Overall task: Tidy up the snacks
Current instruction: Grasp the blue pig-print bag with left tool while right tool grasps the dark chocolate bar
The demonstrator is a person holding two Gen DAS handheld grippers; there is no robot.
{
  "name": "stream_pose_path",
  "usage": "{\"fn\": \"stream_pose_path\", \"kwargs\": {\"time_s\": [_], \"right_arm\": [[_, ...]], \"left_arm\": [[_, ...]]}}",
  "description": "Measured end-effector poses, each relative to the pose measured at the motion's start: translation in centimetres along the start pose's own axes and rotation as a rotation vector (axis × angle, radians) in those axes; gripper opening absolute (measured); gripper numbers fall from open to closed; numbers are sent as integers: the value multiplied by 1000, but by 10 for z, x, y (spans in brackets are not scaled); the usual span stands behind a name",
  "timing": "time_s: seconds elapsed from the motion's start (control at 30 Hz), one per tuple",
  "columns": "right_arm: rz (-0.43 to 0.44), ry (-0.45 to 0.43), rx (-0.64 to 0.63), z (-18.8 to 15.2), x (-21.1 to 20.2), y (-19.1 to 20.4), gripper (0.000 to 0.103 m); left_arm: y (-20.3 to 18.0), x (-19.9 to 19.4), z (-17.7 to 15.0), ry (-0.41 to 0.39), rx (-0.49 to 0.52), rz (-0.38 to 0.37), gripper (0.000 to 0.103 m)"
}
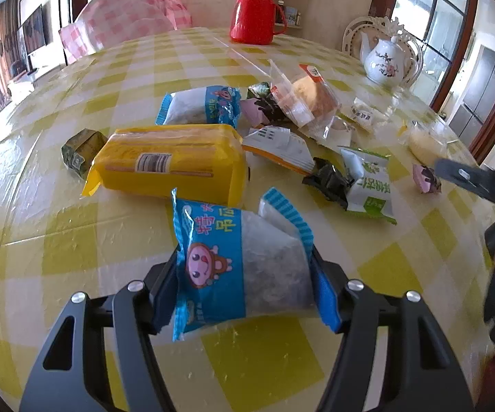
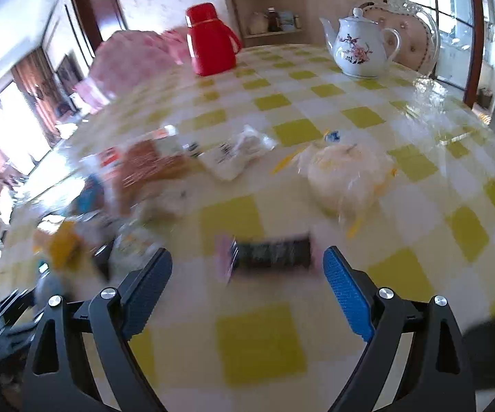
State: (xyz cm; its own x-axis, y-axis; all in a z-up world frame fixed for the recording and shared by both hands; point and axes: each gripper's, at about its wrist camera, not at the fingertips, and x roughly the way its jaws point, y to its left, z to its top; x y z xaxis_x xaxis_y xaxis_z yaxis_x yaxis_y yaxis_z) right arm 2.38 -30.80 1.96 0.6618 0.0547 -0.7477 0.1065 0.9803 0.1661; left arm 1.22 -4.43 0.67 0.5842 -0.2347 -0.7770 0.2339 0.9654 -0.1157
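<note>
A round table under a glossy yellow-and-white checked cloth carries the loose snack pile — no box or tray is visible to hold any. Far off stand a red plastic flask and a white china teapot. My left claw is clamped on a blue-and-clear crinkly snack packet above the near edge; a slippery wrapper could slide out. My right claw gapes wide, empty, around a dark, pink-ended sweet — blur suggests haste, so it may miss.

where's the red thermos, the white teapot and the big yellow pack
red thermos (image 1: 255, 17), left wrist view, body
white teapot (image 2: 360, 51), right wrist view, belly
big yellow pack (image 1: 171, 161), left wrist view, top face
</note>
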Motion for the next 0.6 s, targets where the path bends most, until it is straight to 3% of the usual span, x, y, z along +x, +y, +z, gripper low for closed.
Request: {"fn": "stream_pose_path", "kwargs": {"time_s": [0.17, 0.27, 0.33, 0.4, 0.57, 0.6], "right_arm": [[-7, 89, -38, 11, 36, -1, 87], [-50, 131, -80, -3, 41, 2, 85], [-72, 101, -125, -13, 33, 5, 63], [-82, 79, -114, -20, 25, 1, 27], [-33, 23, -72, -30, 3, -8, 23], [-37, 24, -74, -30, 2, -8, 29]], "left_arm": [[1, 0, 1, 1, -12, -26, 66], [3, 1, 1, 2, -13, -32, 66], [2, 1, 1, 3, -8, -33, 66], [1, 0, 0, 1, 0, -36, 66], [1, 0, -1, -1, 1, -44, 66], [1, 0, -1, 0, 0, -45, 66]]}}
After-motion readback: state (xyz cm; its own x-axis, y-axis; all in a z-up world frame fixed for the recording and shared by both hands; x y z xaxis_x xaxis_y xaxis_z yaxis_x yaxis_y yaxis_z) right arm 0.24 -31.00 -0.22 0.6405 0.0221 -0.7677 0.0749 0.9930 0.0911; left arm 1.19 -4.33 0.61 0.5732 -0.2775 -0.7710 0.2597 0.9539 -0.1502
